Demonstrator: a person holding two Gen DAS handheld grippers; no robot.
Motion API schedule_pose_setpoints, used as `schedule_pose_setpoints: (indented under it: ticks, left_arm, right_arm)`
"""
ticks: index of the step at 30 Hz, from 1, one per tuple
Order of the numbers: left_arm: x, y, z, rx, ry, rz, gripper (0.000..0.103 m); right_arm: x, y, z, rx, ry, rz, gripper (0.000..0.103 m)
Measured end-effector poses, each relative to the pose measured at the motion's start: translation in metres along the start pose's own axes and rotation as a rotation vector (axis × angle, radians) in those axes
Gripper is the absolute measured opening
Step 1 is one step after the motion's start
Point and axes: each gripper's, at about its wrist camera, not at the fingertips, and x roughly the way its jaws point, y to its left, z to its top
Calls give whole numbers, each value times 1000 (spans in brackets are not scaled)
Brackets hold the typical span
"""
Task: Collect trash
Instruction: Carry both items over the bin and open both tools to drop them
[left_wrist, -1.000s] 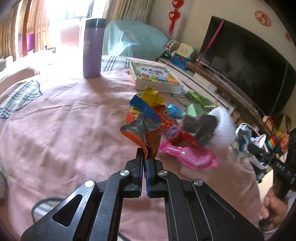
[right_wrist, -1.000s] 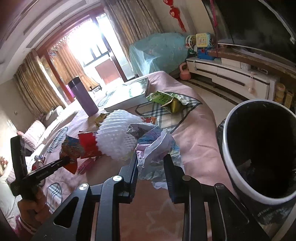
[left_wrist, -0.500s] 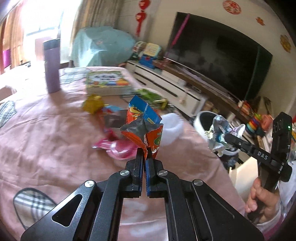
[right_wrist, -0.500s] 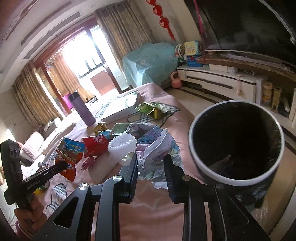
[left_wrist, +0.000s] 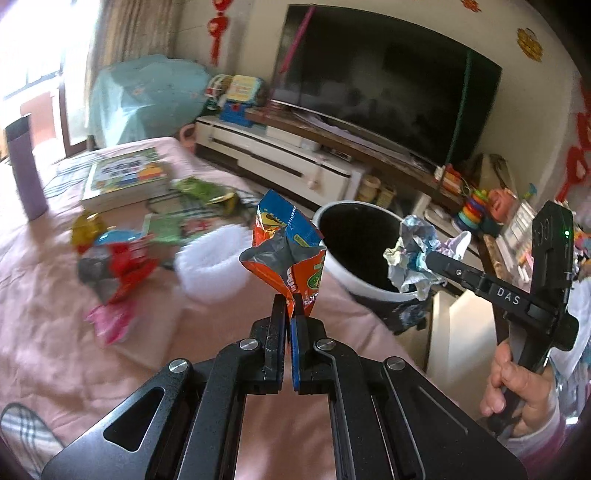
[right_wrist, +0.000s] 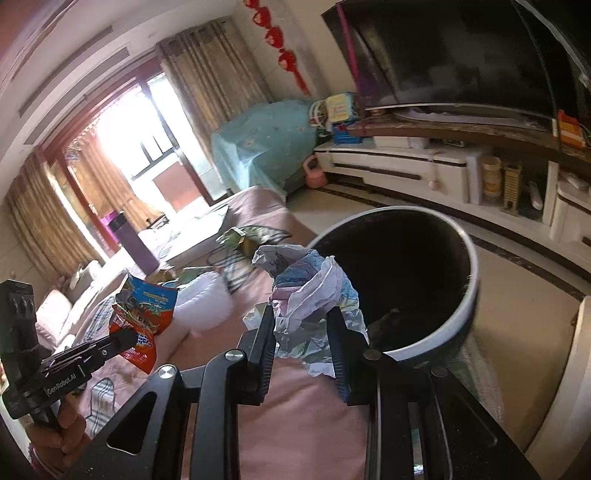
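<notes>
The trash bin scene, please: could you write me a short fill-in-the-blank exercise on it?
1. The left gripper is shut on an orange and blue snack ____.
2. The right gripper holds a wad of crumpled ____.
3. The trash bin has a white rim and a ____ inside.

Missing words: wrapper; paper; black
</notes>
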Motion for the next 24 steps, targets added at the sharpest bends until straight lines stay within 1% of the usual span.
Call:
schedule_pose_setpoints:
  ticks: [5,9,11,15,24]
  left_arm:
    - [18,-30,12,51,11,-32,2]
    - [34,-45,22,71,31,-54,2]
    - [40,-48,26,70,42,-67,2]
    - [56,-58,34,82,57,-66,2]
    - [89,-67,40,85,105,-75,2]
  right_arm:
    - [-4,-16,9,7,-7,-31,28]
    - [-5,-28,12,10,-7,-50,28]
    - [-4,-32,15,12,-5,-58,28]
    - [1,-42,20,19,1,-64,28]
    - [10,-57,30,17,22,-75,28]
